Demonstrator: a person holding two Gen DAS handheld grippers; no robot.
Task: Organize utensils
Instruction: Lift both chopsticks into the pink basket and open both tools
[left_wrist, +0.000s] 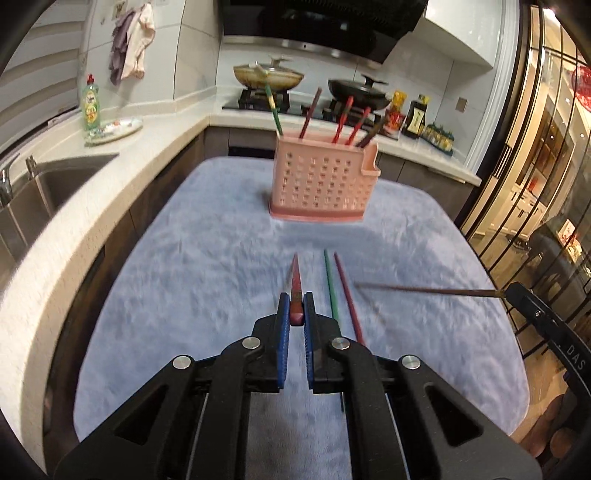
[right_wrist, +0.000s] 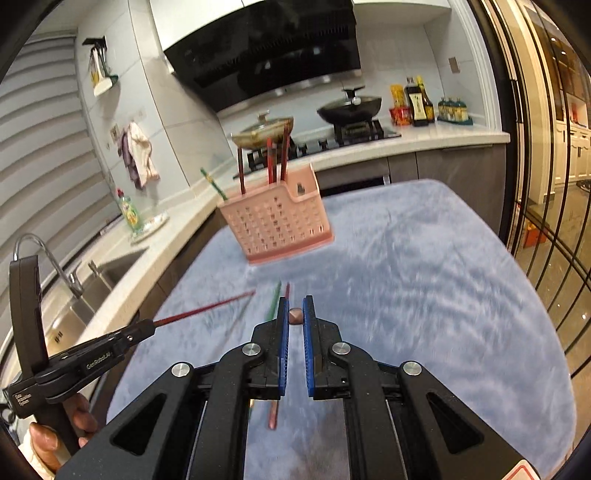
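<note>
A pink perforated utensil holder (left_wrist: 321, 182) stands on the blue fleece cloth (left_wrist: 207, 258) and holds several chopsticks; it also shows in the right wrist view (right_wrist: 275, 223). My left gripper (left_wrist: 296, 306) is shut on a red chopstick (left_wrist: 295, 280), held above the cloth and pointing toward the holder. My right gripper (right_wrist: 294, 312) is shut on a brown chopstick (right_wrist: 294, 316), seen end-on; in the left wrist view this chopstick (left_wrist: 424, 290) sticks out from the right. A green chopstick (left_wrist: 331, 284) and a dark red chopstick (left_wrist: 347, 295) lie on the cloth.
A white counter (left_wrist: 74, 221) with a sink (left_wrist: 48, 184) runs along the left. A dish soap bottle (left_wrist: 90, 103) stands on it. Pans sit on the stove (left_wrist: 266, 99) behind the holder. Sauce bottles (left_wrist: 417, 118) stand at the back right. Glass doors (left_wrist: 535, 166) are to the right.
</note>
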